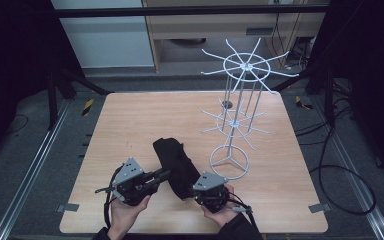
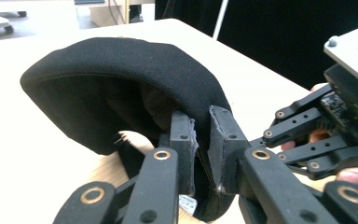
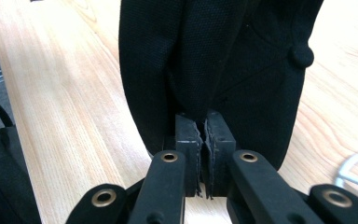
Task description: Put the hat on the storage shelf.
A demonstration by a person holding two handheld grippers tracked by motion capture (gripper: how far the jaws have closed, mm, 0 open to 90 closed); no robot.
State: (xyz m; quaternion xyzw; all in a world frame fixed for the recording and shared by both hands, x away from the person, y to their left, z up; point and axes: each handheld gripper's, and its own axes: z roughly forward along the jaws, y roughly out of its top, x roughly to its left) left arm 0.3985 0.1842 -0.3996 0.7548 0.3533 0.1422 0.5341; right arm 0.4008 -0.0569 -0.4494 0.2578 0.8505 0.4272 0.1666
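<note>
Both grippers are clamped on the black cap (image 1: 172, 165) — the left gripper (image 1: 164, 174) pinching its near edge, the right gripper (image 1: 196, 188) shut on the fabric beside it. The cap runs away from both toward mid-table, with the white wire rack (image 1: 240, 107) beyond the right gripper.

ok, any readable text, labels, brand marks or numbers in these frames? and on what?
None readable.
White tag on the black fabric cap, low between the left gripper jaws: print too small and blurred to read.
Yellow-and-black striped markers on the floor: hazard stripes, no words.
Wire rack, table, right gripper: no markings seen.
</note>
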